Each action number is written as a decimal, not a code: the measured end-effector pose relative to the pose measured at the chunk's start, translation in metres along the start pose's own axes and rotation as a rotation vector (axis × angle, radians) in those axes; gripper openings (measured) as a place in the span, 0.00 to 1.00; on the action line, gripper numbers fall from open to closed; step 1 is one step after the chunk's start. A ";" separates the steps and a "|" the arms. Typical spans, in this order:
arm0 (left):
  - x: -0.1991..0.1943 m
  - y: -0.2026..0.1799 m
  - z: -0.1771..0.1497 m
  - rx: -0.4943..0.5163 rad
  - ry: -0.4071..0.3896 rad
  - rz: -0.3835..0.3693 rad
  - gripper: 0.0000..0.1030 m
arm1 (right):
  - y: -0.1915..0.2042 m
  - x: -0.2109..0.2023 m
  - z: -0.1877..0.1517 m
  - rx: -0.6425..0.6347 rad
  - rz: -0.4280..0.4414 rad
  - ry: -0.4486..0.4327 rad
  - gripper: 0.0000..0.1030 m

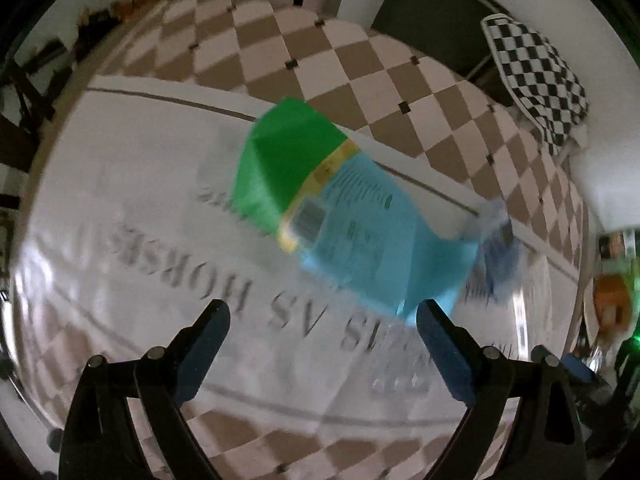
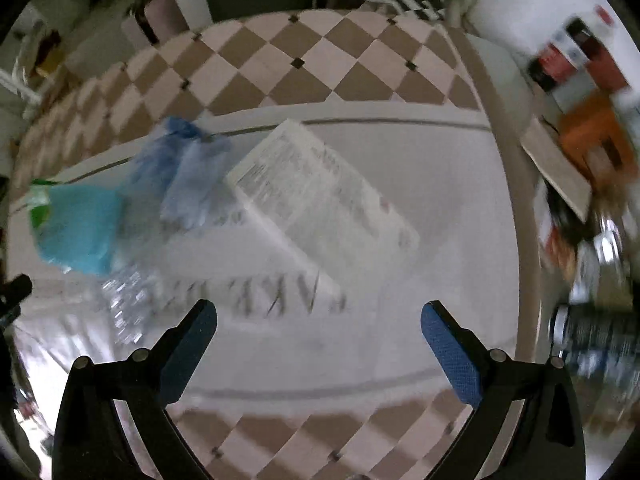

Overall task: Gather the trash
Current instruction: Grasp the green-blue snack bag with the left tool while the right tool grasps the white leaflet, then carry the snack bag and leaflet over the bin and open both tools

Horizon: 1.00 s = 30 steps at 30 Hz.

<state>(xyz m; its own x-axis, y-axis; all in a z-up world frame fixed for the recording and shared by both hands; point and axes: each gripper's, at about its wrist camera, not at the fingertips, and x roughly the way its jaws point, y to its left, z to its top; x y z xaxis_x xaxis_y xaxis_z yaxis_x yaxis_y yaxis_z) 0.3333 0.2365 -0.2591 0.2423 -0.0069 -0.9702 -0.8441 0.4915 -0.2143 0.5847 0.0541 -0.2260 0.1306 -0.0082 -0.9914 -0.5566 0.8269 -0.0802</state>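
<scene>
On the tablecloth (image 2: pixel 420 208) the carton (image 2: pixel 76 226) lies leftmost, the crumpled bag (image 2: pixel 188 176) just right of it, perhaps touching, then the flat box (image 2: pixel 320 204). A bottle (image 2: pixel 128 304) lies before the carton.

The tablecloth (image 1: pixel 132 168) is white across its middle, with grey capital lettering and thin grey lines, and its border is a check of tan and pale pink squares with small black squares at the corners. On it lies a carton (image 1: pixel 344 216) — green at one end, light blue at the other, with a yellow band between. Beside it a crumpled bag (image 2: pixel 180 176) is pale translucent blue. The box (image 2: pixel 320 200) is white with grey print. Both grippers — left (image 1: pixel 323 314) and right (image 2: pixel 319 314) — are black with dark blue pads (image 2: pixel 452 356). A cloth (image 1: pixel 536 76) behind is checked black and white.
</scene>
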 end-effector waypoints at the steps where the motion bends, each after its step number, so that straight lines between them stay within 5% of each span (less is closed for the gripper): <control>1: 0.008 -0.001 0.005 -0.016 0.010 -0.007 0.92 | 0.001 0.008 0.010 -0.023 -0.004 0.012 1.00; 4: 0.023 -0.001 0.012 -0.052 0.024 -0.010 0.92 | 0.003 0.030 0.034 -0.085 -0.025 0.038 1.00; 6: 0.029 0.000 0.014 -0.066 0.024 -0.006 0.71 | 0.005 0.041 0.048 -0.125 -0.025 0.049 1.00; 15: 0.015 -0.002 0.012 -0.024 -0.092 0.022 0.26 | 0.005 0.078 0.076 -0.169 0.012 0.105 0.97; 30: -0.039 -0.014 -0.007 0.225 -0.272 0.149 0.10 | -0.002 0.055 0.032 -0.062 0.054 0.049 0.91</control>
<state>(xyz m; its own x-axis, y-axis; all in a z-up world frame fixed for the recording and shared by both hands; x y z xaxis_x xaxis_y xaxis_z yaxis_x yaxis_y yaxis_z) 0.3324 0.2243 -0.2192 0.2682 0.2956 -0.9169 -0.7608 0.6489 -0.0133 0.6186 0.0702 -0.2768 0.0598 0.0070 -0.9982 -0.6117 0.7905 -0.0311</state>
